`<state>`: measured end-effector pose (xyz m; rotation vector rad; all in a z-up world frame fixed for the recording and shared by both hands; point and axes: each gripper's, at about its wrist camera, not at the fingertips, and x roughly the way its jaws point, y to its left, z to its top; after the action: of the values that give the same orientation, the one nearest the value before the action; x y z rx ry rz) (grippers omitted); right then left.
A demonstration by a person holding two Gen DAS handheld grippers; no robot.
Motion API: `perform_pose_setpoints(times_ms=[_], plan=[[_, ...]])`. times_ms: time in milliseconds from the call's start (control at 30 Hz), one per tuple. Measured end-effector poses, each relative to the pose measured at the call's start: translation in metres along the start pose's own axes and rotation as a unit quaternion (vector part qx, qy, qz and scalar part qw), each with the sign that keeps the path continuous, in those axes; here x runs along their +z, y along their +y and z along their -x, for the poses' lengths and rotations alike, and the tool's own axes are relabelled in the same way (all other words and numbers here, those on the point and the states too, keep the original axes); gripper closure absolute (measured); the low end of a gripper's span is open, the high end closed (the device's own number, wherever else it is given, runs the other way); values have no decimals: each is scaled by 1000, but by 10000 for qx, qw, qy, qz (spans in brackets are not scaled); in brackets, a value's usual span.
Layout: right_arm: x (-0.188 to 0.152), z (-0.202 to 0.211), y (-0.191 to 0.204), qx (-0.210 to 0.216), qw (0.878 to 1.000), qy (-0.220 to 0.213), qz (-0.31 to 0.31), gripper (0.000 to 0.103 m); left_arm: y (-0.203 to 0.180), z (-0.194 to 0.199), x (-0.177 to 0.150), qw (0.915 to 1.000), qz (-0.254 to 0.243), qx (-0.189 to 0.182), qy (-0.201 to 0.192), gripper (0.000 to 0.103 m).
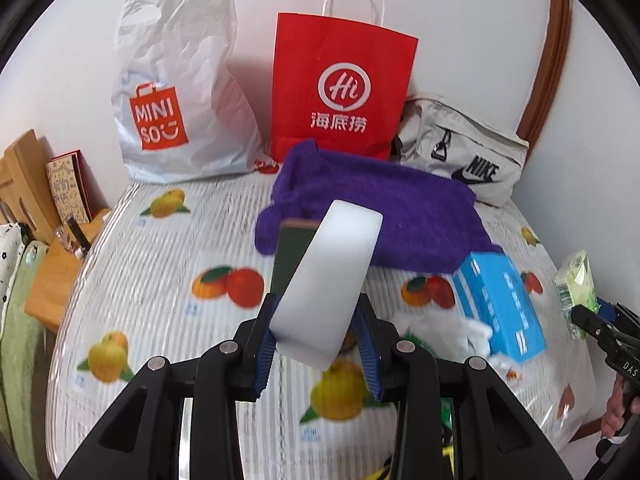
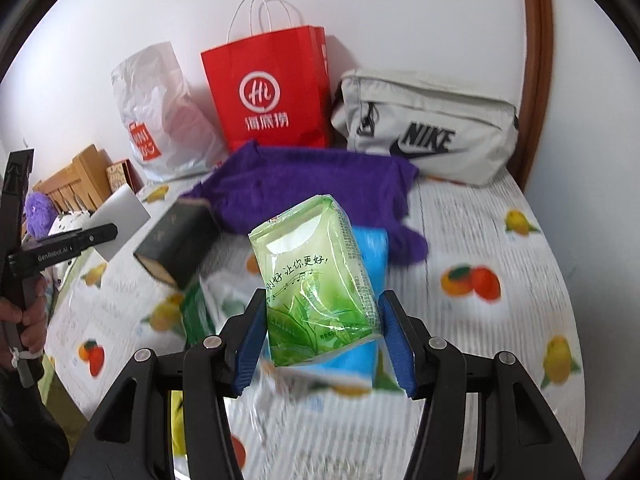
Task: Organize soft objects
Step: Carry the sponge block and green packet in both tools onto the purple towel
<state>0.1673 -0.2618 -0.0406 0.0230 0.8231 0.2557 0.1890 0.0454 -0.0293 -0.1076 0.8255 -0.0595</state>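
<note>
Left gripper (image 1: 316, 344) fills the bottom of the left wrist view, jaws pinching a white foam block (image 1: 326, 280) w/ both blue pads pressed on its lower end; block sticks up and fwd, clear of the tablecloth (image 1: 160, 292). Behind the block I see a dark green slab (image 1: 290, 256), prob. resting on the table, can't tell if it touches the block. Further back: purple towel (image 1: 380, 216) crumpled mid-table, blue tissue box (image 1: 500, 304) just beside its right edge w/ white tissue spilling out. Along the wall: white Miniso bag (image 1: 180, 92), red paper bag (image 1: 340, 88), grey Nike pouch (image 1: 460, 152). Nothing visibly sorted into any of them yet.

Right wrist view: right gripper (image 2: 324, 328) has its jaws closed on a green tissue pack (image 2: 316, 276), held upright off the table, over the blue box. Left pad presses the pack; right pad looks close to its edge, contact there is blurred. Dark green slab, towel and the three bags all sit as loose items still.

My read: early stage. Two soft items are in hand and lifted, none placed. Towel, loose tissue and box remain. Where each goes (which bag) I can't tell from here.
</note>
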Motion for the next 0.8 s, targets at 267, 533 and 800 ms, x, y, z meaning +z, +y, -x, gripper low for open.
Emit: perform_pose_setpoints(times_ms=[267,533,800], plan=[[57,-40,-2,106,9999,-62,32,48,2,-28,46,9999,-65,122,3,68],[92,-93,-15,1,9999,131,-79,48,-3,-70,88,9998,-114,-33,136,68],[111,-136,-29,-132,9993,327,-149,48,-5,-120,117,9994,-77,-62,341,68]])
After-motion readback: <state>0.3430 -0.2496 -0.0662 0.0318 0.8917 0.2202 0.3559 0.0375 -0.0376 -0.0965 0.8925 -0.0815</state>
